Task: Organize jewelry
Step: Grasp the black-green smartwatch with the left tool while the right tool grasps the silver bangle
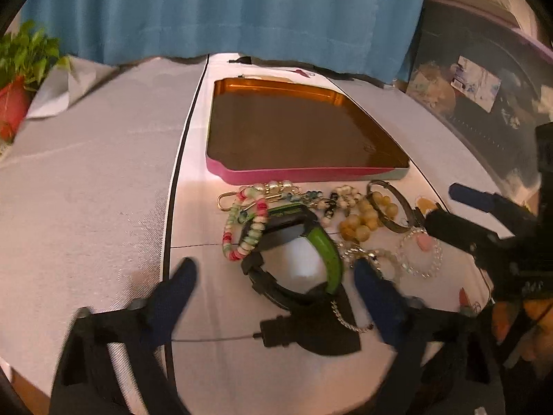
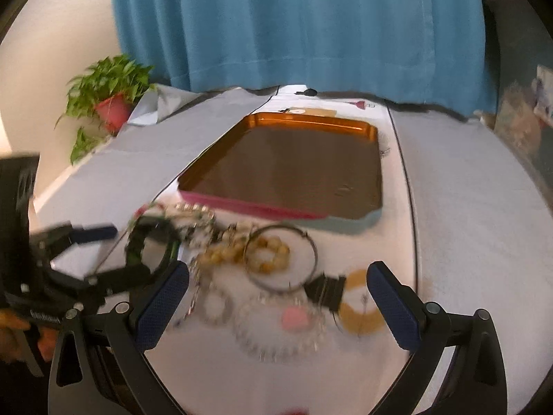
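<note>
Our left gripper [image 1: 274,273] gapes, empty, around the watch [image 1: 293,252] at centre frame; tangled chains [image 1: 349,314] could snag and drag along.

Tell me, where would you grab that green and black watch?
Probably the green strap of the watch, from above. The band lies as an open loop, so one finger can go inside it and one outside. The beads crowd its far side.

The jewelry pile [image 1: 311,224] crowds the near strip of the table [image 1: 86,207], packed piece against piece just before the tray [image 1: 304,131]. The tray's floor lies bare behind its low near wall. Bare cloth stretches left of the pile; the potted plant [image 1: 20,69] stands far left.
</note>
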Motion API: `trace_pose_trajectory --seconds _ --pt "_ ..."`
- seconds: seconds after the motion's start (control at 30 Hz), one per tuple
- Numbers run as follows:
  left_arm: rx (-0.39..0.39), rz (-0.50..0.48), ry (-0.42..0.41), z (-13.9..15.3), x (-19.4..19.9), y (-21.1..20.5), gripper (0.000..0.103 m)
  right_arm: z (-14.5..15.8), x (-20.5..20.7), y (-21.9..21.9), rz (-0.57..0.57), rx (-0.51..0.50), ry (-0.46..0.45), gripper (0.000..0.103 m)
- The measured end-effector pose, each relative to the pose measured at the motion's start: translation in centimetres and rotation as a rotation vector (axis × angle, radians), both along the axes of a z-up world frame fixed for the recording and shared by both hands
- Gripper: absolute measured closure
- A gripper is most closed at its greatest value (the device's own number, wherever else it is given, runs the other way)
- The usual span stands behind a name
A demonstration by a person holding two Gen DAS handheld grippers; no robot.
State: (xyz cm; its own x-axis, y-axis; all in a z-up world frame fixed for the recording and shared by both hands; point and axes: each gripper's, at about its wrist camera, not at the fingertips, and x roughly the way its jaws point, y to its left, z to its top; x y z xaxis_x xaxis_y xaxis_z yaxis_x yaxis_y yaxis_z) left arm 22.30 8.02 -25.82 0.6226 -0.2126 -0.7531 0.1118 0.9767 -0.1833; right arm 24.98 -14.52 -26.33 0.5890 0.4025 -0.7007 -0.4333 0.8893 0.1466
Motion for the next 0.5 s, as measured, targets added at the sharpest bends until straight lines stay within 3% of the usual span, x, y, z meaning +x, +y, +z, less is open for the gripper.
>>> trace_pose_trajectory --seconds 0.1,0.13,0.2,0.27,0.37,0.5 --pt "-0.128 -0.033 0.025 -0.2 0.3 0.6 0.047 -1.1 1.2 0.5 0.005 0.015 0.056 0.001" --pt "-0.129 -0.041 0.023 -0.1 0.5 0.5 0.051 -1.4 1.4 0.6 0.002 0.000 0.061 0.003" --pt "-0.055 -0.042 0.001 0.0 0.6 -0.2 0.067 -1.7 2.1 0.8 -0.008 -0.027 0.060 0.009" --pt "-0.044 -0.035 0.021 -0.3 0.9 -0.3 0.090 -2.4 3.0 1.3 0.008 -0.051 0.086 0.035" --pt "-0.145 -0.036 0.046 -0.7 1.1 0.7 0.092 -3.1 3.5 1.7 0.004 -0.097 0.079 0.037" --pt "-0.125 -0.017 0.026 -0.3 0.7 1.1 0.095 -3.5 3.2 2.3 0.011 -0.122 0.054 0.041"
